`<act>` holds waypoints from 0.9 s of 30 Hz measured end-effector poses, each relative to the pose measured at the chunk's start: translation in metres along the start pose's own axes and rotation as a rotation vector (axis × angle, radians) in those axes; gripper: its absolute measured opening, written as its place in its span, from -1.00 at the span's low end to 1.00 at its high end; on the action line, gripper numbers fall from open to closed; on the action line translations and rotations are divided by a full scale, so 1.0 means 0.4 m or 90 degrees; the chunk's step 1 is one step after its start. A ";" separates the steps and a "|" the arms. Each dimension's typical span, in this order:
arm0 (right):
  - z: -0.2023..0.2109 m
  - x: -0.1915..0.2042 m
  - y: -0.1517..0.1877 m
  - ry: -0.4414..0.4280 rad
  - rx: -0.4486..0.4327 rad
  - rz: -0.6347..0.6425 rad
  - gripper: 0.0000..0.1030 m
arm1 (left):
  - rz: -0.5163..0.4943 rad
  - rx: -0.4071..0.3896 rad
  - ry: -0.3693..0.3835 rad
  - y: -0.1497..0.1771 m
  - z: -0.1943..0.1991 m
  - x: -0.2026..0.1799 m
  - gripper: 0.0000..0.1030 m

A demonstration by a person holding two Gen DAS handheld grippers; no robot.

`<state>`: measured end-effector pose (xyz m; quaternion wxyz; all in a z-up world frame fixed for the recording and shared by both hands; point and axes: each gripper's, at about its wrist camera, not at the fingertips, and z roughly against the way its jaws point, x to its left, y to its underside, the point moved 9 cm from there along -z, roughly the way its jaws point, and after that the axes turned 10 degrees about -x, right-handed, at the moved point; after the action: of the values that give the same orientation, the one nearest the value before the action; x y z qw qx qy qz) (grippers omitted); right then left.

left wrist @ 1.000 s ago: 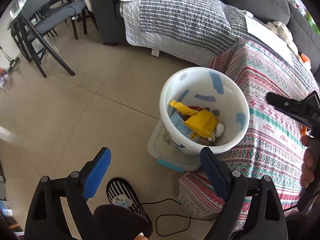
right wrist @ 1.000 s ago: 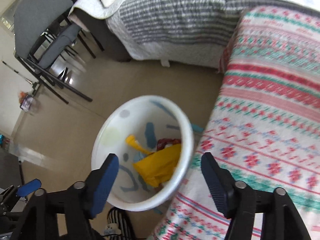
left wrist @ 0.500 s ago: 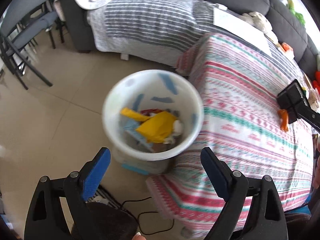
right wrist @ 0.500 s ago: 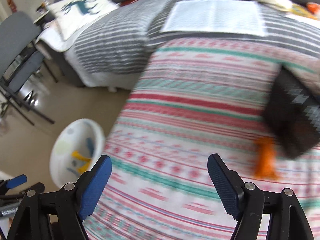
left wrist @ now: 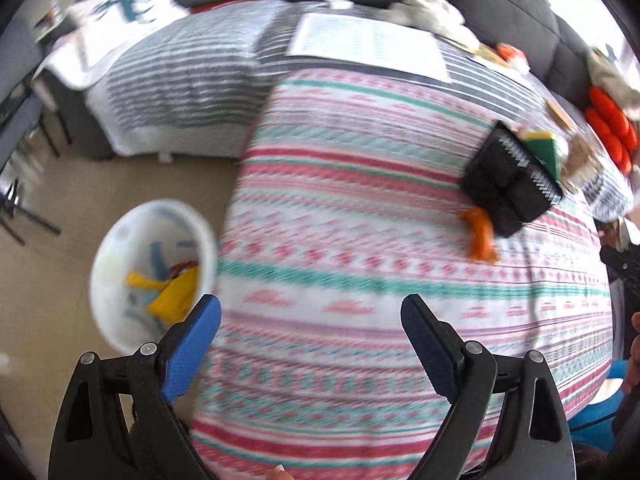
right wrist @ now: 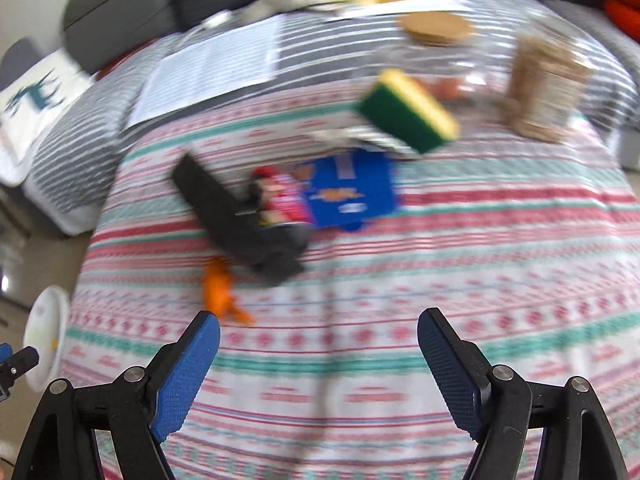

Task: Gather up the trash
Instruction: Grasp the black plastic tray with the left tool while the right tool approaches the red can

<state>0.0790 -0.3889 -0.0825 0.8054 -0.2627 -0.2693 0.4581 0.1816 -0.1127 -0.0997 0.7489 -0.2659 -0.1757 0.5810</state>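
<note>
A white trash bin (left wrist: 154, 272) with yellow and blue scraps inside stands on the floor left of the patterned table cloth (left wrist: 360, 280); its rim (right wrist: 46, 336) shows at the far left of the right wrist view. An orange scrap (right wrist: 220, 292) lies on the cloth beside a black box (right wrist: 236, 220), with a red wrapper (right wrist: 280, 200) and a blue packet (right wrist: 348, 192) behind. My right gripper (right wrist: 319, 364) hovers over the cloth in front of them, jaws wide and empty. My left gripper (left wrist: 311, 344) is open and empty above the cloth's near edge, right of the bin.
A green-and-yellow sponge (right wrist: 408, 112), a cork coaster (right wrist: 436, 28), a clear jar with brown contents (right wrist: 544, 84) and papers (right wrist: 212, 68) lie farther back. A grey striped blanket (left wrist: 180, 76) covers the sofa behind. Tan floor lies to the left.
Both grippers swung right, away from above the bin and over the patterned cloth. The bin slid to the left of both views. The right gripper's jaws spread wider.
</note>
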 end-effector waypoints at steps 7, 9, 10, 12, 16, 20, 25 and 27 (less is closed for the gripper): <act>0.018 -0.177 -0.008 0.055 0.005 -0.048 0.66 | -0.037 0.001 0.050 -0.098 -0.013 -0.238 0.81; 0.023 -0.217 -0.016 0.064 0.001 -0.060 0.66 | -0.042 0.000 0.056 -0.124 -0.020 -0.293 0.81; 0.025 -0.235 -0.019 0.070 0.000 -0.068 0.66 | -0.044 -0.002 0.062 -0.142 -0.025 -0.325 0.81; 0.026 -0.267 -0.025 0.076 0.000 -0.082 0.66 | -0.045 -0.003 0.068 -0.164 -0.030 -0.366 0.81; 0.021 -0.316 -0.033 0.076 0.005 -0.115 0.66 | -0.031 0.001 0.080 -0.207 -0.061 -0.435 0.81; 0.013 -0.350 -0.043 0.081 0.004 -0.146 0.66 | -0.004 0.020 0.101 -0.219 -0.102 -0.483 0.79; -0.001 -0.350 -0.048 0.069 0.009 -0.167 0.66 | 0.012 0.076 0.116 -0.180 -0.172 -0.495 0.26; -0.010 -0.340 -0.048 0.061 0.014 -0.169 0.66 | 0.022 0.087 0.131 -0.163 -0.182 -0.488 -0.02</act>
<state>0.0337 -0.5178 -0.0987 0.8737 -0.2375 -0.2573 0.3376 0.2225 -0.3270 -0.1093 0.7691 -0.2756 -0.0534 0.5741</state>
